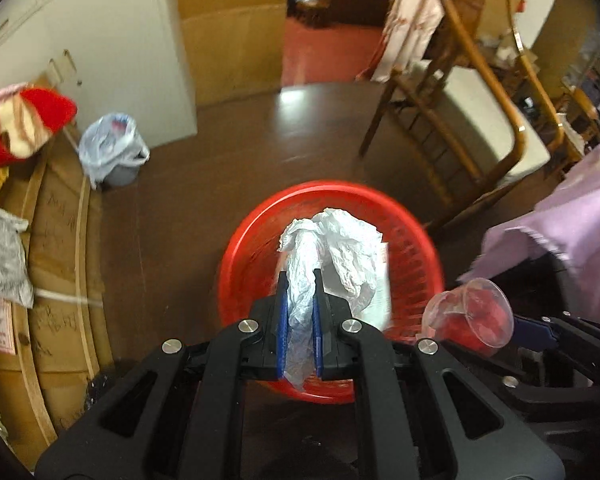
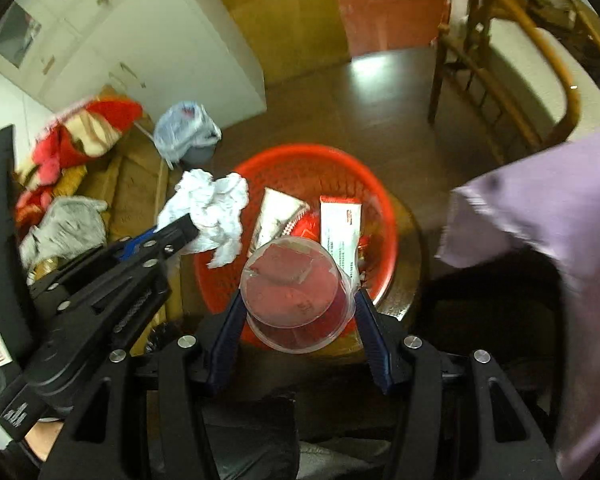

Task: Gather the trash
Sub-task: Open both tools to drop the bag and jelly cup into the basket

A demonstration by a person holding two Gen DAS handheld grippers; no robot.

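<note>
My left gripper [image 1: 300, 276] is shut on a crumpled white tissue [image 1: 332, 252] and holds it above a round red basket [image 1: 252, 248]. It also shows in the right wrist view [image 2: 192, 228] with the tissue [image 2: 212, 208] over the basket's left rim. My right gripper [image 2: 300, 296] is shut on a clear plastic cup [image 2: 296, 292] held over the near side of the red basket [image 2: 352, 172]. The cup [image 1: 470, 314] also shows at the right of the left wrist view. A white tube [image 2: 276, 216] and a white-red carton [image 2: 340, 228] lie in the basket.
The basket stands on a dark floor. A small bin lined with a pale plastic bag [image 1: 114, 150] stands at the left by cardboard sheets [image 1: 60, 240] and clothes. A wooden chair [image 1: 460, 120] is at the right, a purple cloth [image 2: 540, 220] nearer.
</note>
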